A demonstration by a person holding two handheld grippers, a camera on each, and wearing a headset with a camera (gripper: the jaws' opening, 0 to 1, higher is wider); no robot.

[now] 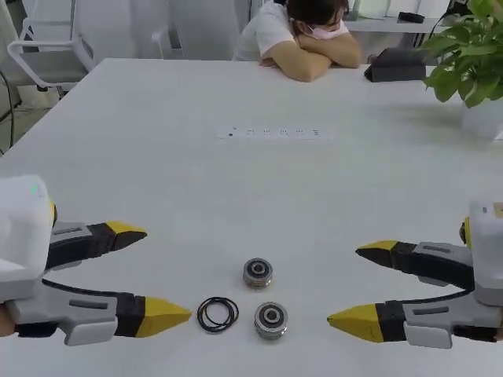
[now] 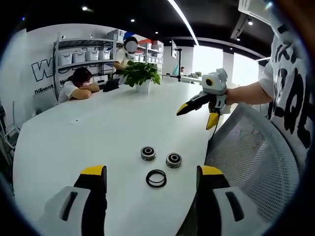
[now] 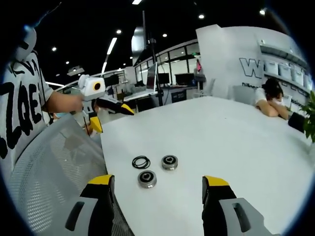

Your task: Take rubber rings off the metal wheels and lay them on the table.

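Holding left gripper [image 1: 167, 273] and right gripper [image 1: 343, 284], jaws spread wide, empty, flanking 2 metal wheels [image 1: 258, 272] on the table [image 1: 236, 181]; spotting rubber rings [image 1: 217, 313] flat beside the nearer wheel [image 1: 271, 320].

A small round silver metal wheel [image 1: 258, 272] with a dark centre lies flat on the white counter [image 1: 157, 173]. A second matching wheel [image 1: 271, 320] lies flat just nearer the person, close to the first but not touching it. Beside the second wheel, slightly apart from it, thin black rubber rings [image 1: 217, 313] lie flat, overlapping one another.
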